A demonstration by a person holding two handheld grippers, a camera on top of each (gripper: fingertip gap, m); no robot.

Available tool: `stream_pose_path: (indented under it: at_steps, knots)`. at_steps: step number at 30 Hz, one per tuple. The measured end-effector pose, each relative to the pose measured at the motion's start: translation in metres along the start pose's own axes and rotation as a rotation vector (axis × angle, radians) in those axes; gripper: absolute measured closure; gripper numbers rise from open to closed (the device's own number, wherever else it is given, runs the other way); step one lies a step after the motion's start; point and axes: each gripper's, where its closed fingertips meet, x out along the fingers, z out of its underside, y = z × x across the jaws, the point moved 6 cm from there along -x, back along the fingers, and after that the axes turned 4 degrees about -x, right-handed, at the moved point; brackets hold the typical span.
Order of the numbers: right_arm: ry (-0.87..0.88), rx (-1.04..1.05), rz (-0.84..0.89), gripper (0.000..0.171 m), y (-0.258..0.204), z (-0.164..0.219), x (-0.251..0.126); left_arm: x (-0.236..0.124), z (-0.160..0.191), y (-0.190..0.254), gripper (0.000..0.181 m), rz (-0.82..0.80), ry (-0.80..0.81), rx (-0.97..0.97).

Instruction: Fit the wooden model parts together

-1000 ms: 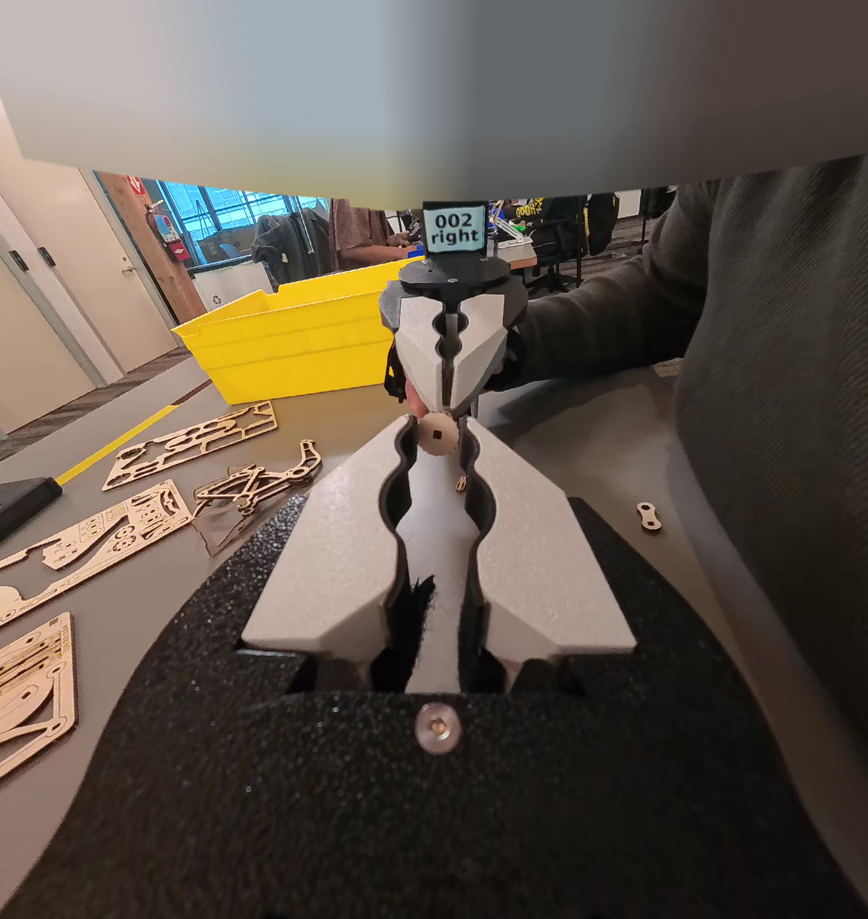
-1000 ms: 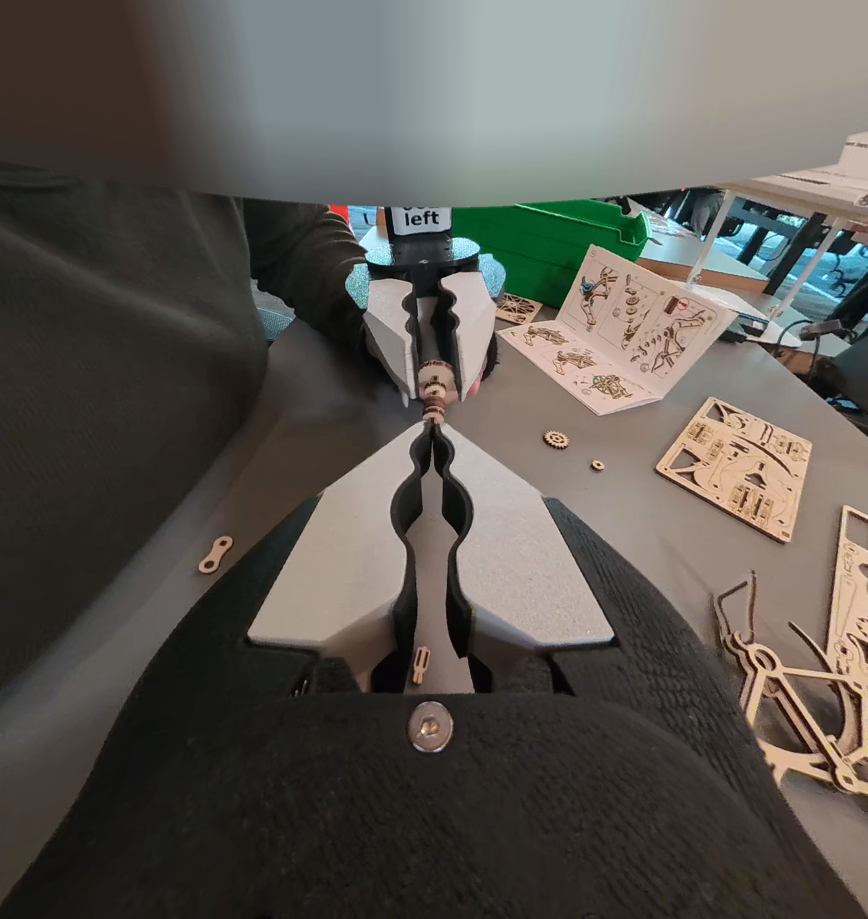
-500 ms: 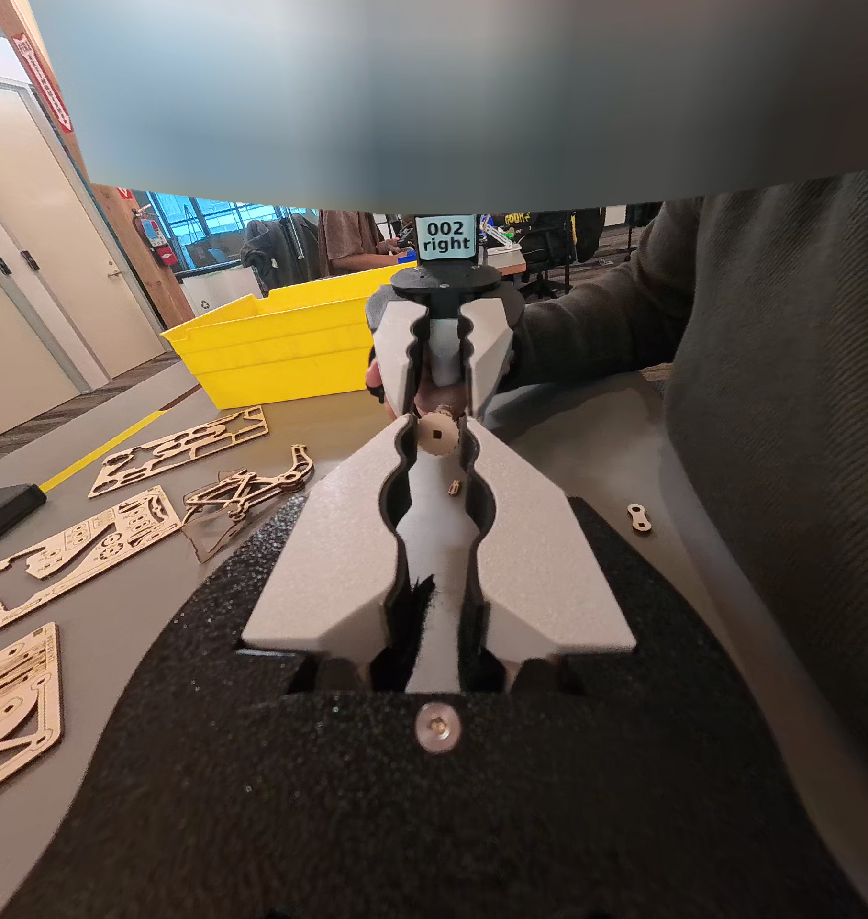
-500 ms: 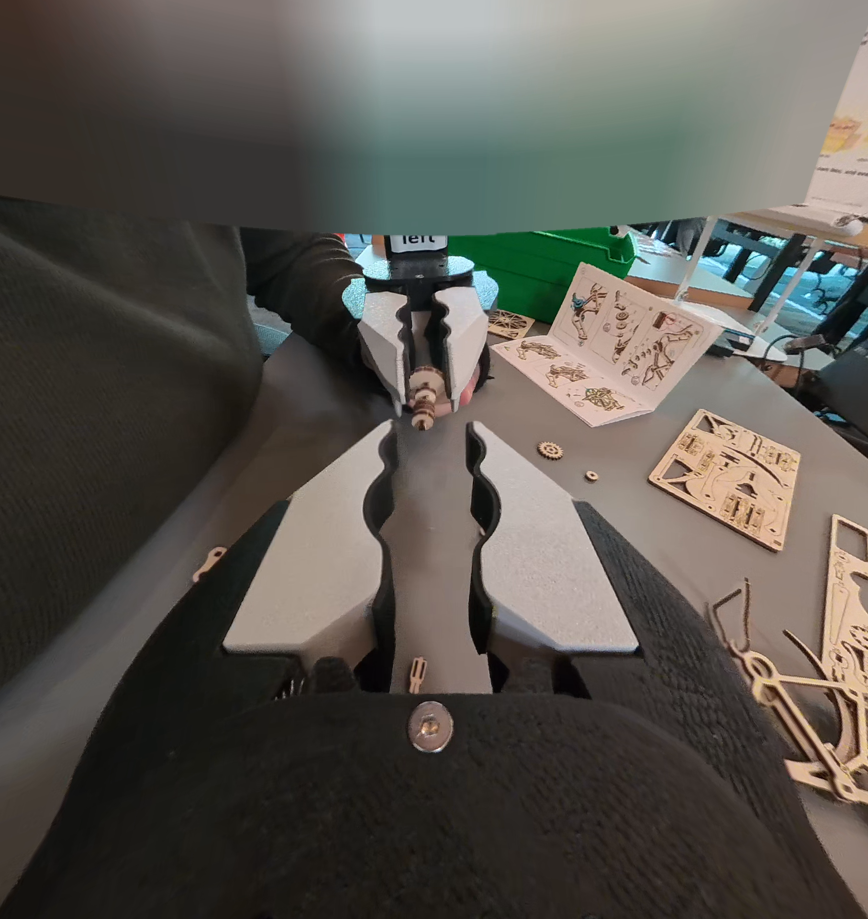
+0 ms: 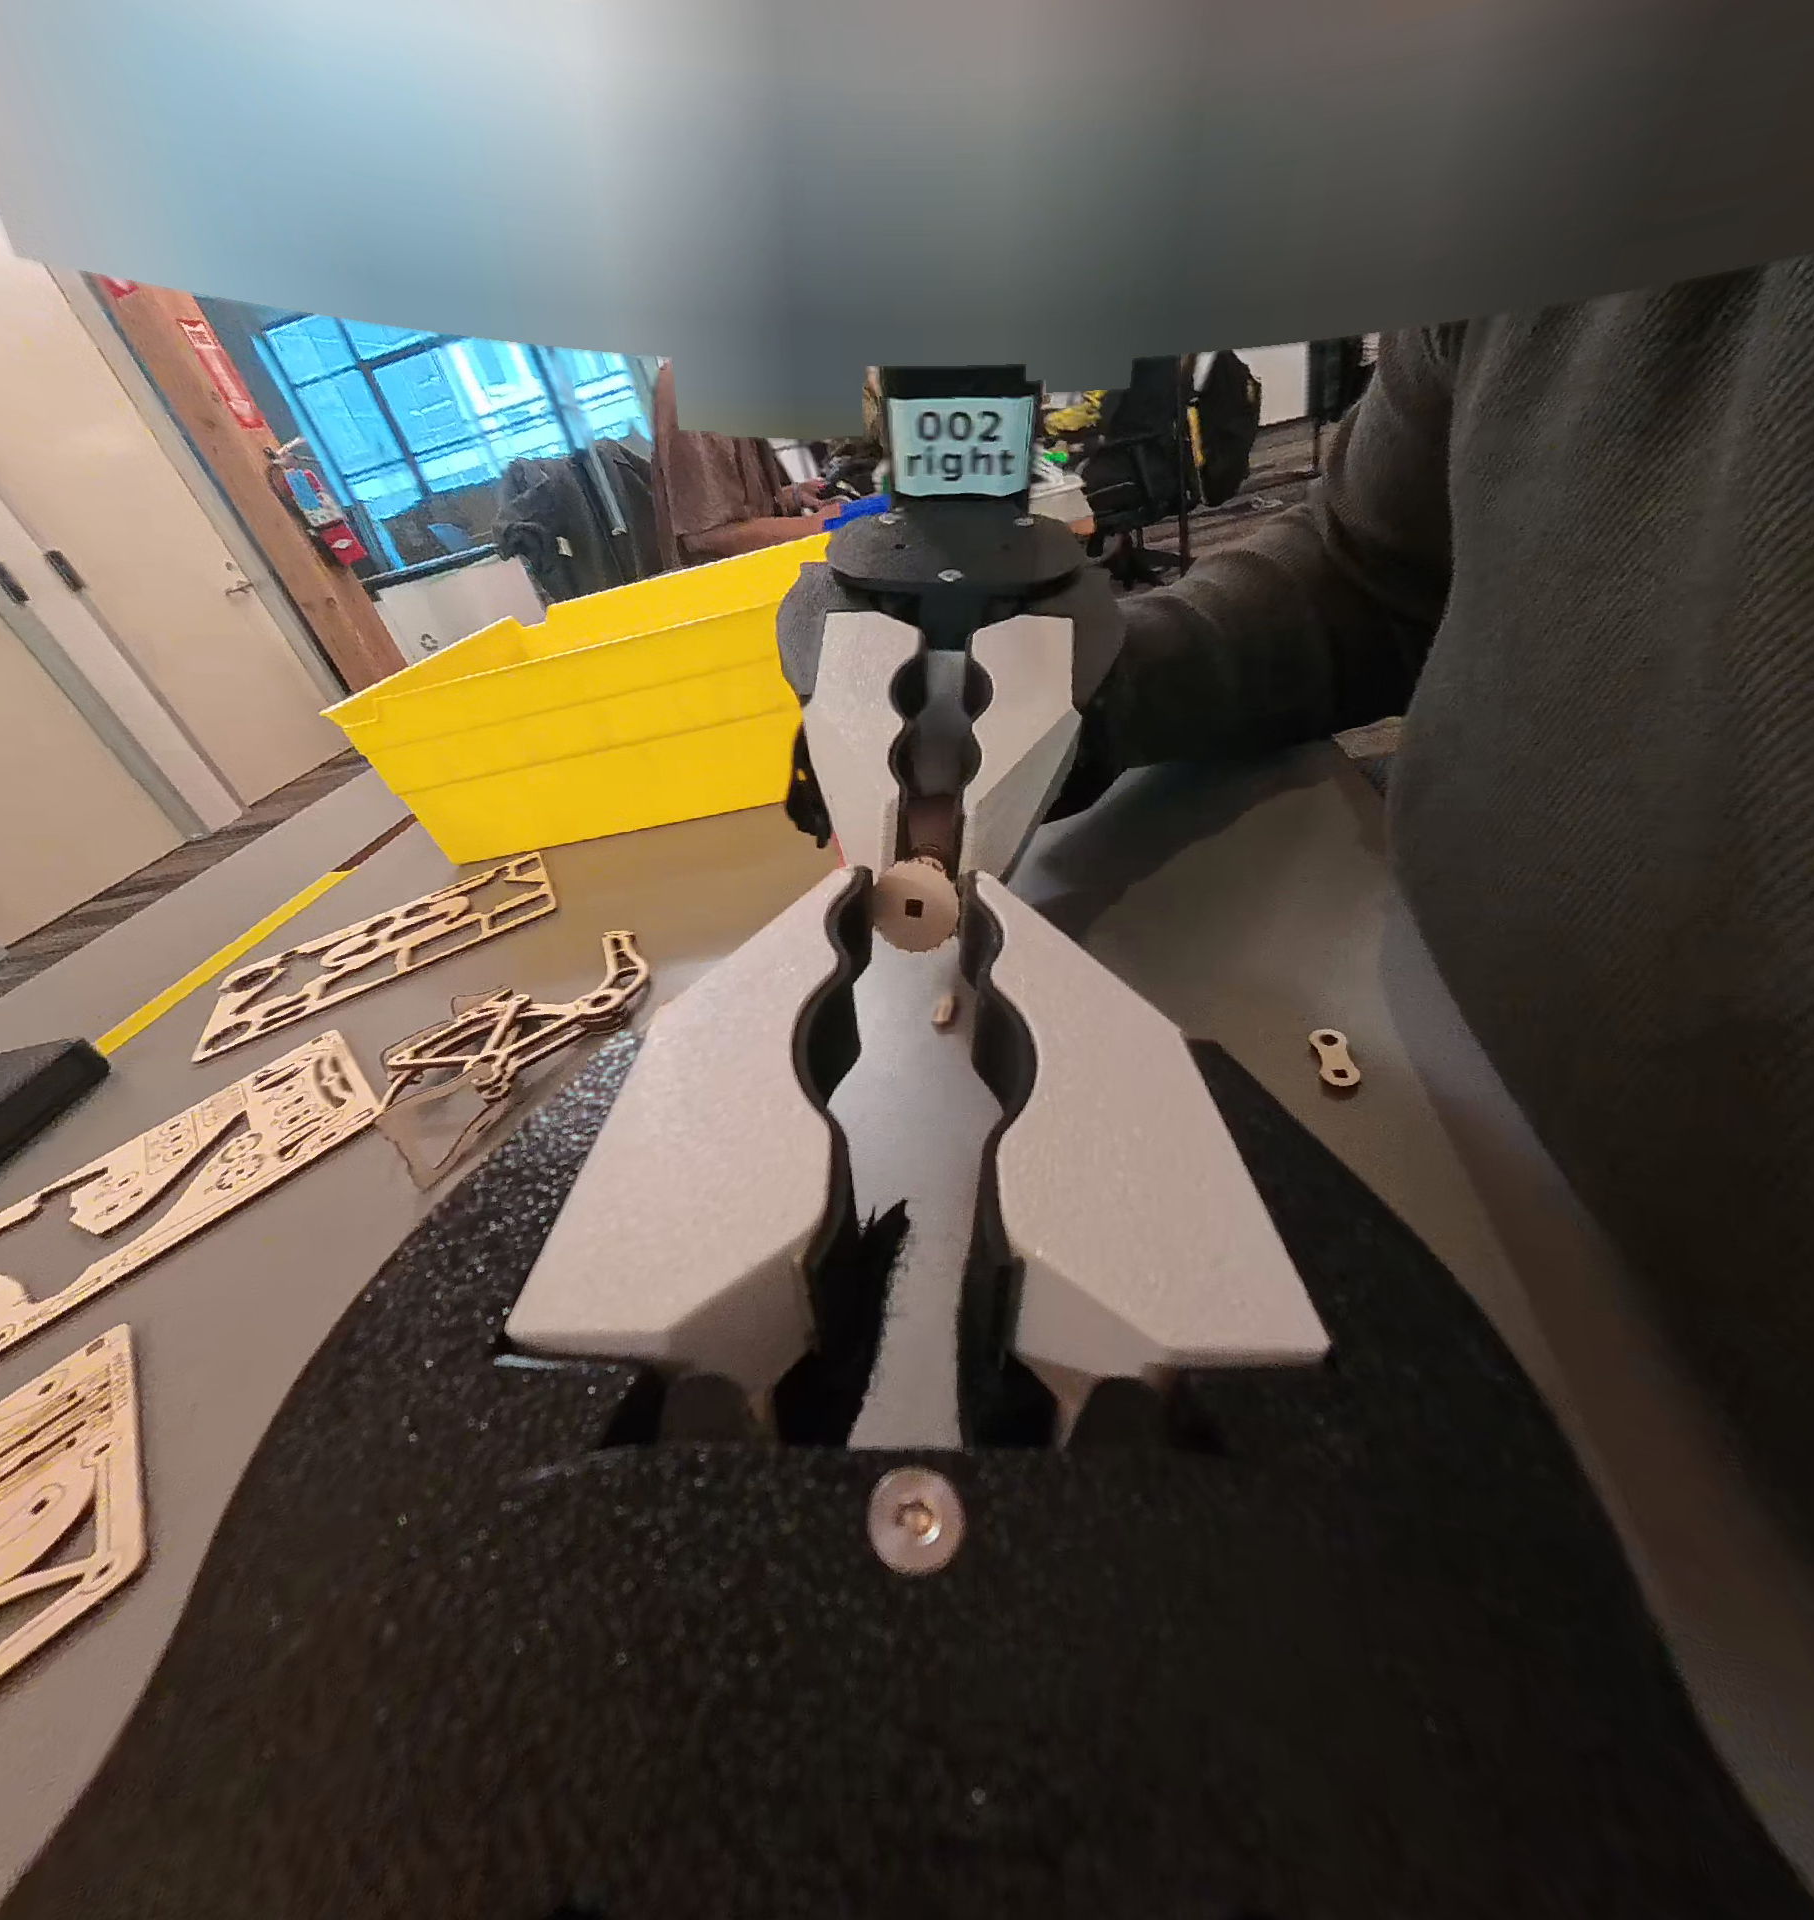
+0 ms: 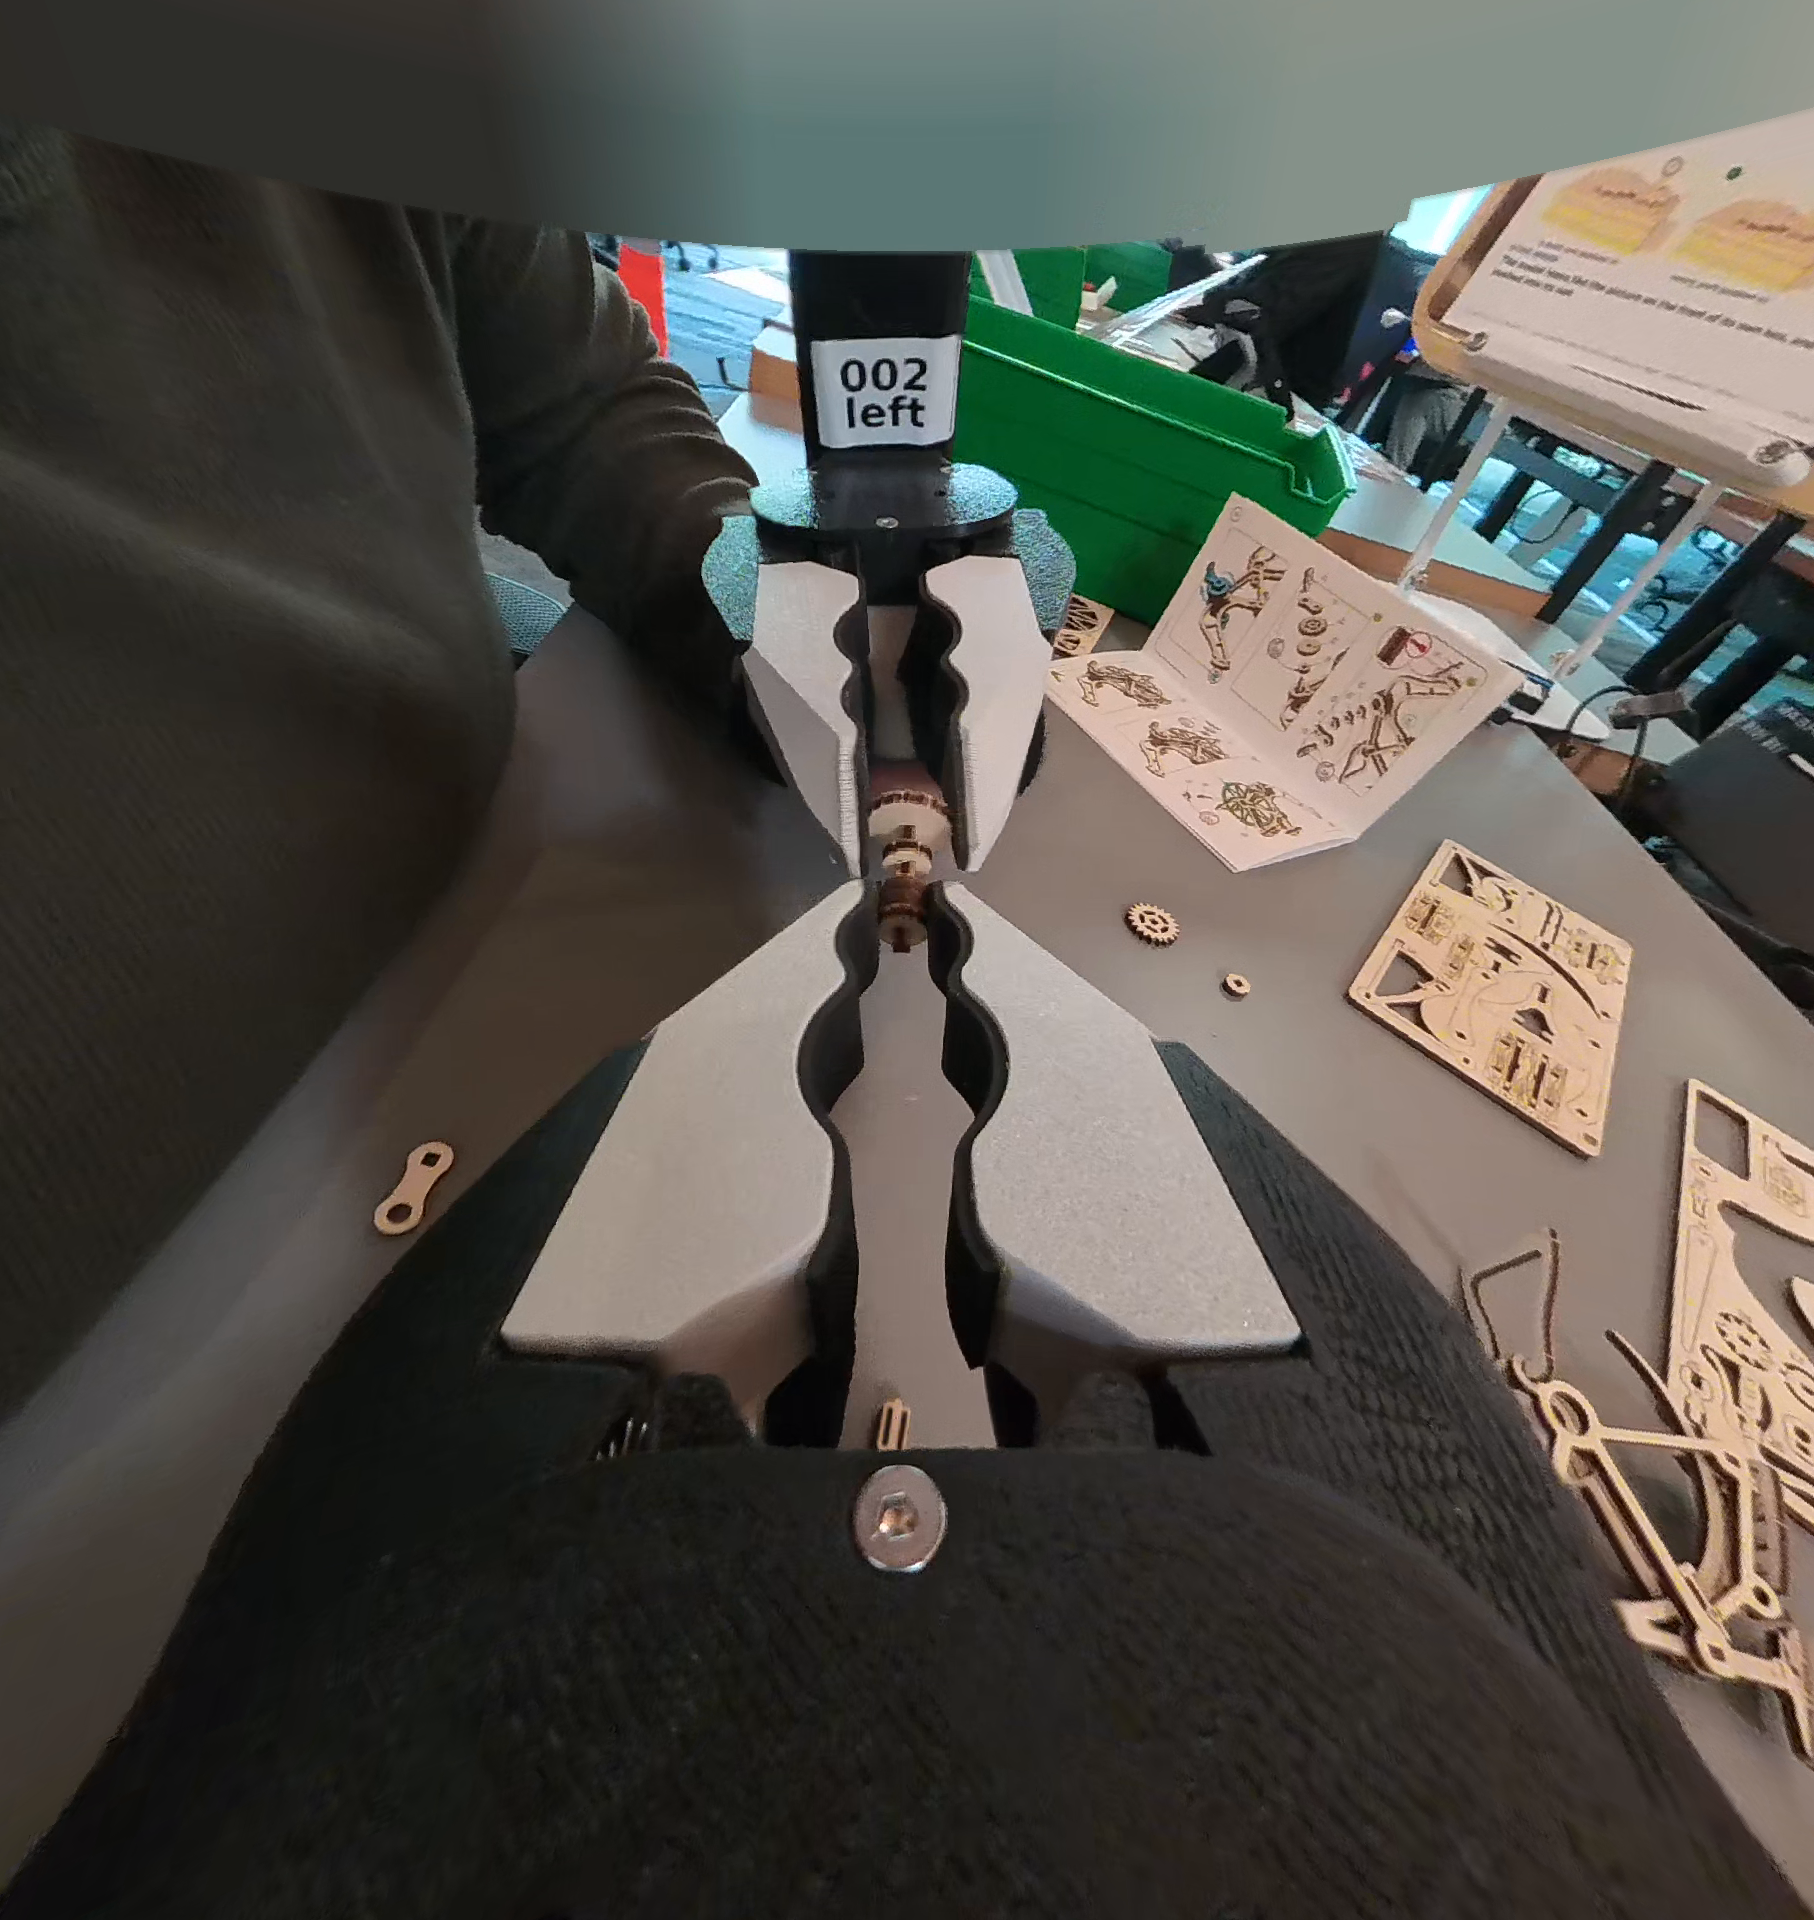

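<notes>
A small wooden axle with gears and discs stacked on it (image 6: pixel 903 873) is held in the air between my two grippers, which face each other tip to tip. In the left wrist view my left gripper (image 5: pixel 913 912) is shut on the round disc end (image 5: pixel 913 906), which has a square hole. In the right wrist view my right gripper (image 6: pixel 899 920) is shut around the small gear end (image 6: pixel 899 906). The left gripper (image 6: pixel 905 831) shows opposite, and the right gripper (image 5: pixel 929 857) shows in the left wrist view.
On the grey table are wooden part sheets (image 5: pixel 290 1122) (image 6: pixel 1485 997), a part-built wooden model (image 5: pixel 518 1039) (image 6: pixel 1661 1507), a loose gear (image 6: pixel 1150 922), a small ring (image 6: pixel 1235 985), a link piece (image 6: pixel 415 1200), a leaflet (image 6: pixel 1277 707), a yellow bin (image 5: pixel 591 727) and a green bin (image 6: pixel 1142 457). Only a small space, under 4 cm, lies between the two pairs of fingers.
My right gripper held the axle end, opened wide and drew back a little, and has now closed on the end again. My left gripper kept its hold throughout.
</notes>
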Motion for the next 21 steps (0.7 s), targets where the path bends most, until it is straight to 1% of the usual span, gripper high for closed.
stream_pose_path:
  at_steps: [3,8,12,15,17,18,21]
  knots:
    - [-0.004,0.004,0.056,0.165,0.002,0.001,0.002,-0.001,0.0,-0.004,0.167,-0.037,0.002,0.008]
    - [0.038,0.076,0.104,0.165,0.005,0.0,0.004,-0.003,-0.002,-0.007,0.167,-0.079,0.034,0.001]
    - [0.054,0.098,0.101,0.165,0.005,0.0,0.004,-0.003,-0.002,-0.008,0.167,-0.07,0.038,-0.011]
    - [0.016,0.059,0.081,0.165,0.006,0.005,0.003,-0.001,0.002,-0.009,0.167,-0.049,-0.019,-0.032]
    - [-0.023,0.036,0.055,0.165,0.006,0.009,0.003,-0.001,0.006,-0.007,0.165,-0.032,-0.064,0.023]
    - [-0.048,0.019,0.051,0.165,0.006,0.011,0.003,-0.001,0.007,-0.006,0.159,-0.035,-0.079,0.064]
    - [-0.087,0.008,0.027,0.165,0.005,0.015,0.003,-0.003,0.009,-0.001,0.158,-0.022,-0.132,0.166]
